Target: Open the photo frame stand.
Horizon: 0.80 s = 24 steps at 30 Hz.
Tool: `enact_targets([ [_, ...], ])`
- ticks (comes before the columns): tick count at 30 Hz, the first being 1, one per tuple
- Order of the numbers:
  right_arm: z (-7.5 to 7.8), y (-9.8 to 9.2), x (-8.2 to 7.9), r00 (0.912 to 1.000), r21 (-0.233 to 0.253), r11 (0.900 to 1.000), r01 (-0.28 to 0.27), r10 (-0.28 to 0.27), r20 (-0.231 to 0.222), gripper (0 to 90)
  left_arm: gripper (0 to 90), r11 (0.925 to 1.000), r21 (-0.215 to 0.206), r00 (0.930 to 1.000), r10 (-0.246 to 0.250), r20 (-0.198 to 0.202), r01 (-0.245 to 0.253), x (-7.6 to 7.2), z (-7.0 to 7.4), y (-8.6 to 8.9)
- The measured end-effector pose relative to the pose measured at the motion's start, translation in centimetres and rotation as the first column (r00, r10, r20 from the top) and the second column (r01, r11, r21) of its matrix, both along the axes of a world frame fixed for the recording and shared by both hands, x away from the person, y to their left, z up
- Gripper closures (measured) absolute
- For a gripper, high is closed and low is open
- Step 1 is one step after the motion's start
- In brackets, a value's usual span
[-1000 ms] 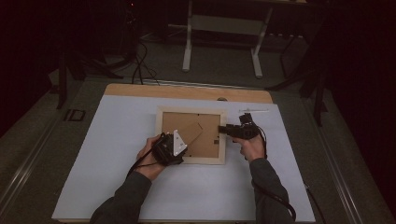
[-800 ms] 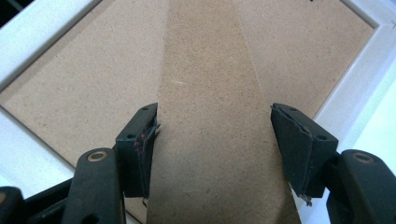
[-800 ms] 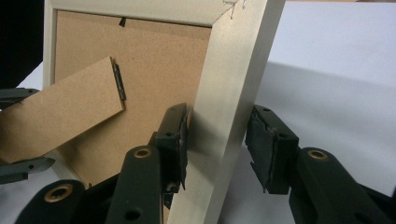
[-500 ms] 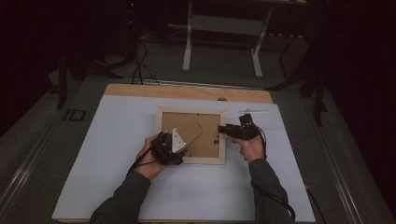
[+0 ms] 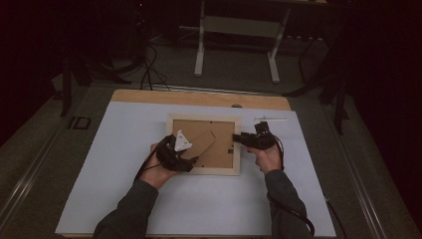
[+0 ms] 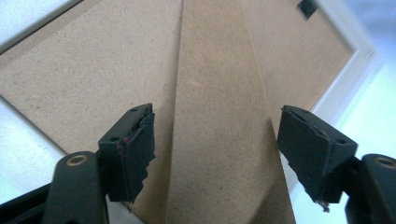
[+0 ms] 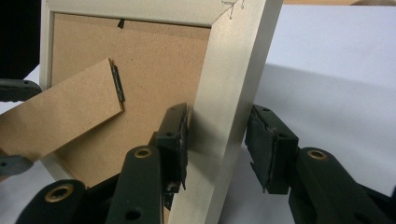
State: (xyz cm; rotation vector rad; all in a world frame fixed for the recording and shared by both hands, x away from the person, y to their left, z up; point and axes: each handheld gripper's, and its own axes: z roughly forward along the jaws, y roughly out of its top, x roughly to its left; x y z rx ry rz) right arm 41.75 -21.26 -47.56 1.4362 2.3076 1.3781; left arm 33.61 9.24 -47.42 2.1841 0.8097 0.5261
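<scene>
On the table (image 5: 124, 199): frame (image 5: 203, 171) lies face down.
Left gripper (image 6: 215, 154): jaws wide apart astride the stand (image 6: 219, 140), gripping nothing.
Right gripper (image 7: 217, 149): jaws straddle the frame's rail, one touching, not clamped.

High view: I see it dim, room nearly black toward 12, 9 and 3 o'clock, white table (image 5: 124, 199) greyish | left gripper view: bright, board soft and blurred, glare at 3 o'clock | right gripper view: well lit, frame (image 7: 224, 107) casts soft shadow toward 3 o'clock, jaws slightly blurred.
</scene>
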Motion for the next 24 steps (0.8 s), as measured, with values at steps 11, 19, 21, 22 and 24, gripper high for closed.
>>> enact_targets([
  [11, 0.1, 0.1, -0.1, 1.0, -0.004, 1.0, -0.001, 0.001, 0.004, 59.0, 31.1, 0.9847, -0.174, 0.9817, -0.035, -0.187, 0.002, 1.9, 0.3, 1.4],
  [19, 0.2, 0.1, -0.1, 1.0, -0.01, 1.0, -0.003, 0.003, 0.009, 59.0, 39.2, 0.9748, -0.223, 0.9677, -0.067, -0.243, 0.011, 2.7, -0.1, 2.0],
  [21, 0.2, 0.1, -0.2, 0.9999, -0.011, 1.0, -0.005, 0.006, 0.014, 59.0, 40.6, 0.9791, -0.202, 0.9625, -0.077, -0.26, 0.024, 2.8, -0.3, 1.7],
  [22, 0.2, 0.1, -0.2, 0.9999, -0.011, 1.0, -0.006, 0.006, 0.014, 59.0, 40.7, 0.982, -0.187, 0.9621, -0.078, -0.261, 0.029, 2.8, -0.4, 1.5],
  [24, 0.3, 0.1, -0.2, 0.9999, -0.012, 1.0, -0.006, 0.006, 0.013, 59.0, 42.7, 0.9837, -0.176, 0.9621, -0.083, -0.26, 0.037, 2.8, -0.5, 1.3],
])
